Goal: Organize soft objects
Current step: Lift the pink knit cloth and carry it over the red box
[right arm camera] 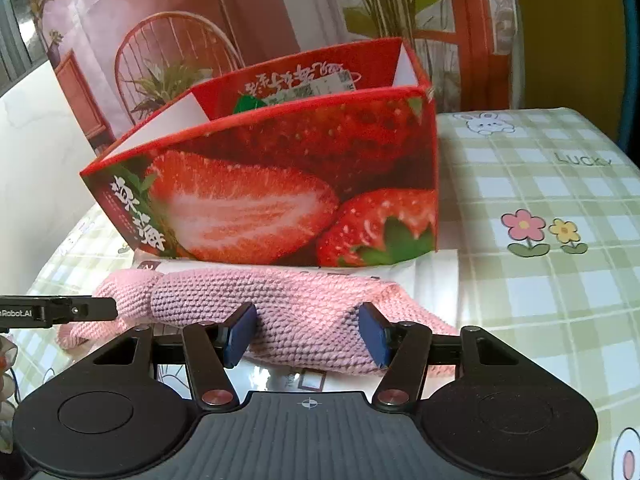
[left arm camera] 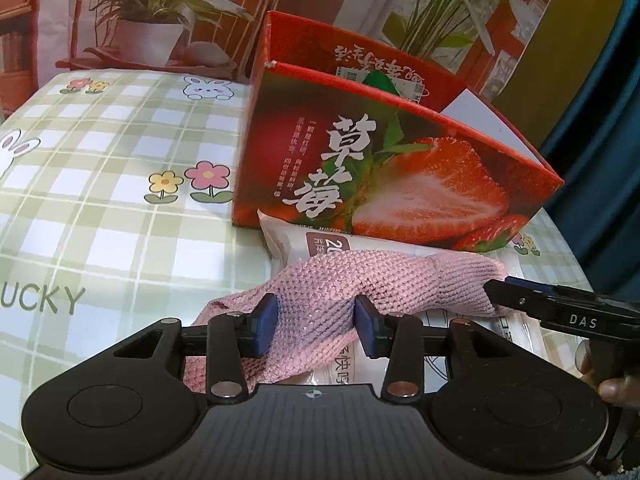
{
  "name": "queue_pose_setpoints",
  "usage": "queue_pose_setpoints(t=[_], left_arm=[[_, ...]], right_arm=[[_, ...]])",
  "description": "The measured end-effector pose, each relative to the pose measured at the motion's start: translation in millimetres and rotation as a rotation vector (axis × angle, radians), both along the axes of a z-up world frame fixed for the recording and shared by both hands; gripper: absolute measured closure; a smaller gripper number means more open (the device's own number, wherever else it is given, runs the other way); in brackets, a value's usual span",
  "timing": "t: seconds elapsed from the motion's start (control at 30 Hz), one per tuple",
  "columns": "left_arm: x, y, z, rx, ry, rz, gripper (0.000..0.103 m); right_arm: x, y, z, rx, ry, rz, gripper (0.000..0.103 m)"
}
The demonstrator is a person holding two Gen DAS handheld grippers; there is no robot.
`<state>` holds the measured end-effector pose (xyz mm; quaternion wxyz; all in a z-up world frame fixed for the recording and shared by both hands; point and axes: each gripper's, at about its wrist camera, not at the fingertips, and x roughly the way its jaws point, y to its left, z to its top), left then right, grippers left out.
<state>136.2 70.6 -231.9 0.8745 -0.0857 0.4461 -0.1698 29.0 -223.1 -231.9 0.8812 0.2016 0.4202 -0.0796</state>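
Note:
A pink knitted cloth (left arm camera: 360, 280) lies over a white plastic pack (left arm camera: 316, 240) in front of a red strawberry box (left arm camera: 400, 168). My left gripper (left arm camera: 316, 328) has its blue pads on either side of a fold of the cloth and appears shut on it. My right gripper (right arm camera: 308, 334) straddles the same pink cloth (right arm camera: 280, 296) with its pads against the cloth, jaws fairly wide. The right gripper's fingers (left arm camera: 560, 308) show at the cloth's right end in the left wrist view. The open box (right arm camera: 280, 184) stands just behind the cloth.
The table carries a green checked cloth (left arm camera: 100, 160) with flowers and bunnies. A printed backdrop with plants and a chair stands behind the box (right arm camera: 180, 60). A dark blue curtain (left arm camera: 600, 120) hangs at the right.

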Motion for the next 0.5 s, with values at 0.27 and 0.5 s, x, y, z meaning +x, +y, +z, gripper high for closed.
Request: queue_pose_setpoints(t=[0.27,0.5], left_arm=[[-3,2,-3,-0.015,-0.023,-0.003,0.059],[-7,4,-3,-0.015,-0.037,-0.009,0.064]], right_arm=[[-1,6,-1,-0.02,-0.007,0.017,0.057],[2,19,6,-0.069,-0.017,0.083,0.08]])
